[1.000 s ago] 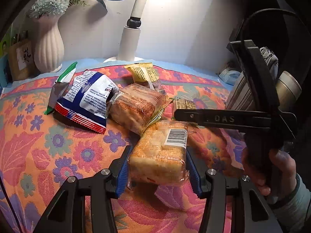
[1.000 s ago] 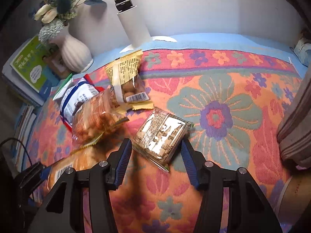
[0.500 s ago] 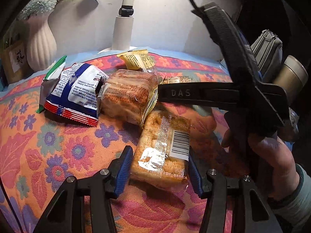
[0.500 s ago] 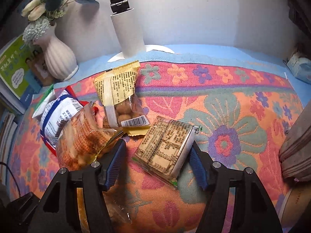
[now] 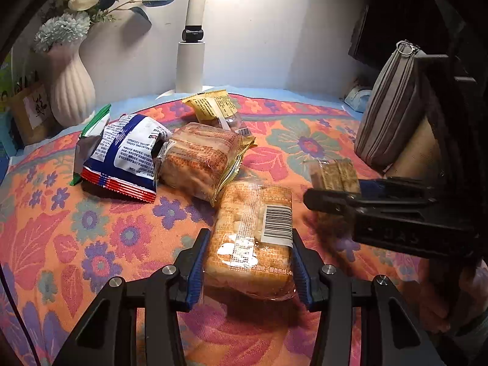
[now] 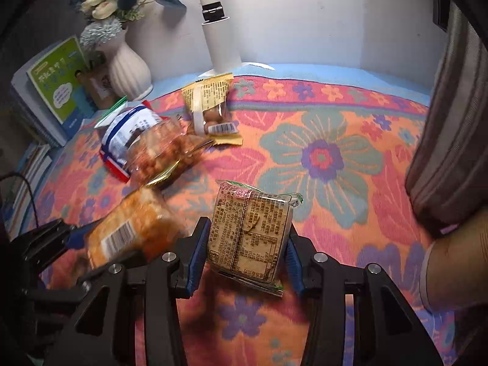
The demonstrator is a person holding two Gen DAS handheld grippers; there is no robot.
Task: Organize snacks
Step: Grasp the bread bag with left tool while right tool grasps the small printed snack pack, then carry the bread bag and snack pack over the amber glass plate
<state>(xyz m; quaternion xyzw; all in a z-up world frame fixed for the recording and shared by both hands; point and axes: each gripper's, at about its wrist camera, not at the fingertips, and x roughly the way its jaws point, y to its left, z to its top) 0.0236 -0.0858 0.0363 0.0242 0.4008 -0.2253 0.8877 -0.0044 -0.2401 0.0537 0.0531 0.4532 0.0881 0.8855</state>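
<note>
Orange-wrapped cake packet (image 5: 253,231) was clamped in the left gripper (image 5: 248,262); the brown cracker pack (image 6: 248,235) in the right gripper (image 6: 244,253) — both lifted over the floral cloth (image 5: 91,228). Step: carrying; next, placement beside the remaining snacks — likely.

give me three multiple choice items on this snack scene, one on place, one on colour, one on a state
1. Where is the white vase?
A. far left by the wall
B. between the grippers
C. on the grey pouch

2. What colour are the gripper pads?
A. red
B. blue
C. green

3. What is the right gripper doing?
A. hanging open over bare cloth
B. clamped on the brown cracker pack
C. gripping the vase

Key: 1 A, it stands at the far left edge near the wall. 2 B, the pads show blue. 3 B, both pads press the pack's sides.
</note>
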